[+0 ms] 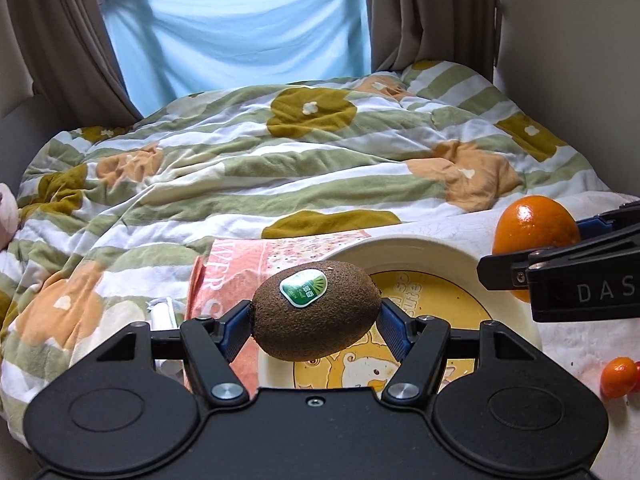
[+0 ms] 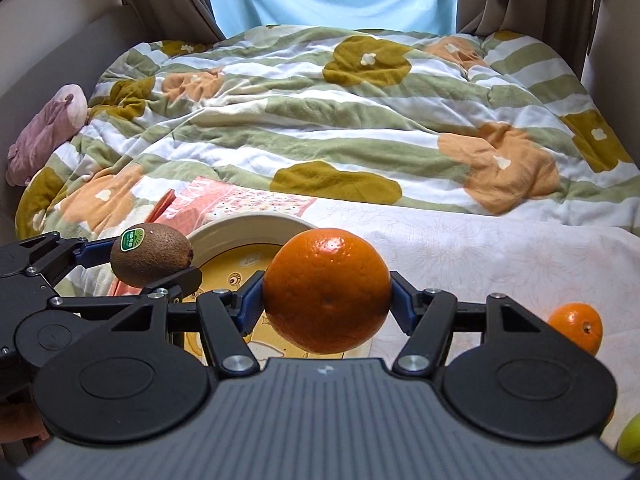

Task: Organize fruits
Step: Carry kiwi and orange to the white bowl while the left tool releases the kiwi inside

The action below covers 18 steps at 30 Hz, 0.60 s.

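Note:
My left gripper [image 1: 316, 314] is shut on a brown kiwi [image 1: 316, 312] with a green sticker, held above the near left part of a cream plate [image 1: 424, 254] with a yellow cartoon centre. My right gripper [image 2: 326, 292] is shut on a large orange [image 2: 326, 290], hanging over the plate's [image 2: 248, 226] right side. In the right wrist view the kiwi [image 2: 152, 254] and left gripper [image 2: 150, 258] show at the left. The orange [image 1: 534, 232] and the right gripper [image 1: 540, 236] enter the left wrist view at the right edge.
The plate rests on a pink printed bag [image 1: 224, 276] and a white cloth [image 2: 480, 248] on a bed with a flowered quilt [image 1: 280, 160]. A small orange [image 2: 576, 328] and a green fruit [image 2: 630, 440] lie on the cloth at the right. A pink plush toy [image 2: 48, 132] lies far left.

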### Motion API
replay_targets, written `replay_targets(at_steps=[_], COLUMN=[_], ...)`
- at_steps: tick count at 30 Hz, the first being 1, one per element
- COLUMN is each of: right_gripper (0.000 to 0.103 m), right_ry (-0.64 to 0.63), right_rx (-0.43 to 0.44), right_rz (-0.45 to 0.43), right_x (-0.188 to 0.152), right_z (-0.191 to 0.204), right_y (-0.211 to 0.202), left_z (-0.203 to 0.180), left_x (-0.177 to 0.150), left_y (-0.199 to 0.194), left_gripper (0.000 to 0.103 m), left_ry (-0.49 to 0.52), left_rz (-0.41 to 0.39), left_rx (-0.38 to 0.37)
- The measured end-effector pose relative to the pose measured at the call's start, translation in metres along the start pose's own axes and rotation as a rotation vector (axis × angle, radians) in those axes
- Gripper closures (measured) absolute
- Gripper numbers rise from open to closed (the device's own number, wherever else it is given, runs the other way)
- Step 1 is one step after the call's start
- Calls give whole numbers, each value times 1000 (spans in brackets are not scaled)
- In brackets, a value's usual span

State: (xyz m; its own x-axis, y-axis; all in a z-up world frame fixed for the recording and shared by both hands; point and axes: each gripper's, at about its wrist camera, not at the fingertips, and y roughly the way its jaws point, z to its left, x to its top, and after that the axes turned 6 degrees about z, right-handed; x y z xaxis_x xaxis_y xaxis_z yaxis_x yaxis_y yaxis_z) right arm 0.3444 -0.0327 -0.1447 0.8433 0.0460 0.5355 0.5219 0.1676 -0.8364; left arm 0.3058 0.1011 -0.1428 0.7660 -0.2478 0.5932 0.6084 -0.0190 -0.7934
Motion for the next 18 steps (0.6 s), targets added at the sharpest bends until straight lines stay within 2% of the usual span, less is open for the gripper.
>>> replay_targets(at_steps=[5, 13, 18], right_gripper=[25, 25, 25], right_ry=[39, 55, 54], right_rx=[-26, -42, -46], right_rz=[23, 44, 53], right_x=[4, 5, 4], right_z=[-5, -7, -9], right_y=[18, 26, 24], left_z=[-8, -26, -29], left_x=[1, -4, -7], left_y=[28, 43, 47], left_gripper=[32, 32, 31], left_ry=[78, 188, 211], left_rz=[16, 18, 16], left_rx=[-19, -9, -2])
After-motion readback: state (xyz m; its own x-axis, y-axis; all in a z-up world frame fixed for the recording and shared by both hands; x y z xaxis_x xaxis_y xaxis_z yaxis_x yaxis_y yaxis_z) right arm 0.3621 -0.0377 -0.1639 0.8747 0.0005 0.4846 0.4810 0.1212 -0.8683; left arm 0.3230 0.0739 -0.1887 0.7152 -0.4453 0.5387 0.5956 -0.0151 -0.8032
